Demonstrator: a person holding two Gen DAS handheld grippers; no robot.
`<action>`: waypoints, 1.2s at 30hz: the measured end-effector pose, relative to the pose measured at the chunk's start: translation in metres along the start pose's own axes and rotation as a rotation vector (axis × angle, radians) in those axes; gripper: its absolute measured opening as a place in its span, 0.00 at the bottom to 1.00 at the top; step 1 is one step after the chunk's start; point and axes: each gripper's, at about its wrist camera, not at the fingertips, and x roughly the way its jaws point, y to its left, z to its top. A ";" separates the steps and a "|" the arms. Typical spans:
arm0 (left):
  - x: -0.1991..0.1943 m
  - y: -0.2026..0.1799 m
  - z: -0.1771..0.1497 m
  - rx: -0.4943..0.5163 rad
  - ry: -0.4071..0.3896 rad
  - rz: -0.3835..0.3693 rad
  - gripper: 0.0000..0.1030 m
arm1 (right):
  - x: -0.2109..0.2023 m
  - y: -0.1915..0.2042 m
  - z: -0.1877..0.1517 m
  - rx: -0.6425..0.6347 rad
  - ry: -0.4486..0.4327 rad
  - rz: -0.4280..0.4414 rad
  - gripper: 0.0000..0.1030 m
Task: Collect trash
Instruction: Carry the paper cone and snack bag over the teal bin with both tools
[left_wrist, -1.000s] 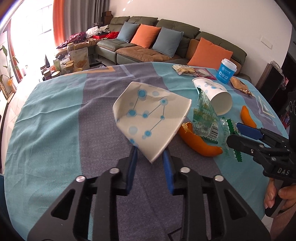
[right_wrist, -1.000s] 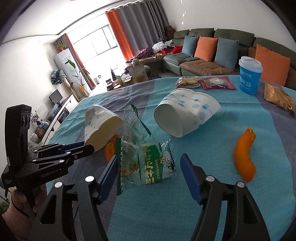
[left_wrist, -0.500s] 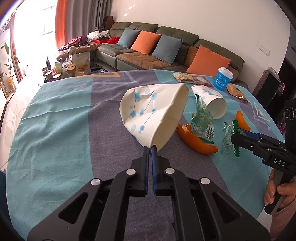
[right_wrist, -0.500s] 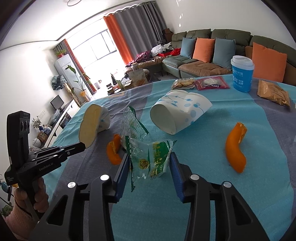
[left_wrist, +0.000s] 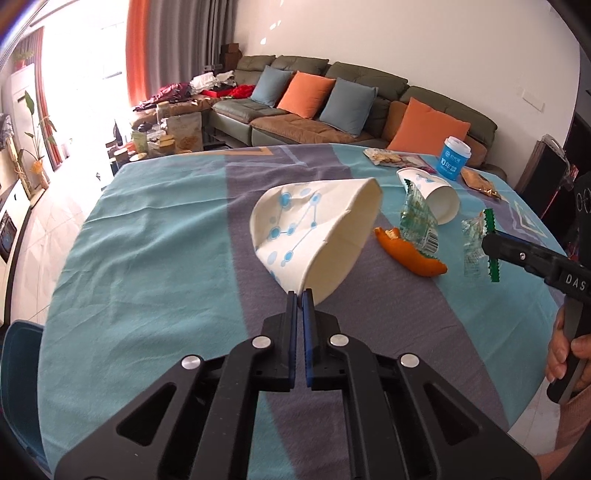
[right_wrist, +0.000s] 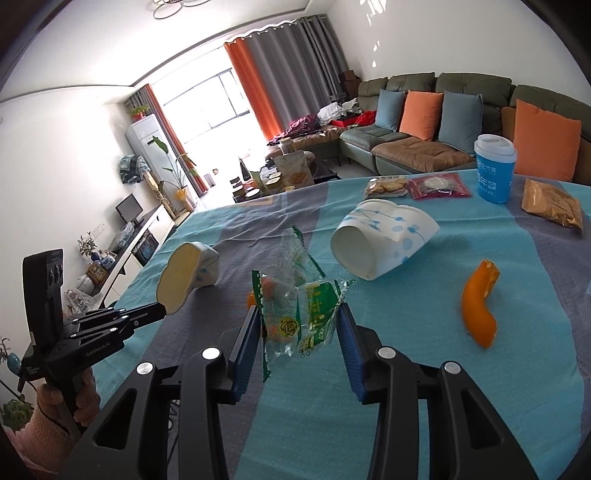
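My left fingers (left_wrist: 300, 295) are clenched on the rim of a squashed paper cup (left_wrist: 314, 236), pinching its wall flat between the pads. A second ago they stood apart with the cup's edge between them; they have just been closing and now the cup hangs off them, clear of the counter (left_wrist: 147, 236), mouth turned to the right.

My right fingers (right_wrist: 299, 325) are grasping a clear green-printed wrapper (right_wrist: 303, 314). They too have just been closing: they were wide around it a second ago, and now the pads press its crumpled sides, with the wrapper sticking up between them. From the left view it appears lifted off the cloth, held out at the tips of the right gripper.

So both hands have gone from reaching to holding, and each carries one piece of trash. I judge the next step is to take both to a bin, though no bin shows in either view.

Further out, more trash lies on the counter: a second wrapper (left_wrist: 417, 221) standing over an orange peel (left_wrist: 410, 251), a second paper cup (right_wrist: 384, 240) on its side, and another peel (right_wrist: 480, 302) well to the right. At the far edge sit snack packets (right_wrist: 417, 184), a blue lidded cup (right_wrist: 493, 170) and a brown packet (right_wrist: 550, 206); whether those count as trash I cannot tell.

The cup is held only by a thin rim, so a quick swing could shake it loose.
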 end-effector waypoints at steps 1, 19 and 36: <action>-0.004 0.002 -0.003 0.000 -0.003 -0.001 0.03 | 0.000 0.002 0.000 -0.004 0.001 0.006 0.39; -0.073 0.044 -0.041 -0.077 -0.070 0.093 0.03 | 0.020 0.062 -0.004 -0.099 0.037 0.142 0.39; -0.124 0.076 -0.072 -0.125 -0.101 0.197 0.03 | 0.047 0.125 -0.007 -0.196 0.090 0.247 0.39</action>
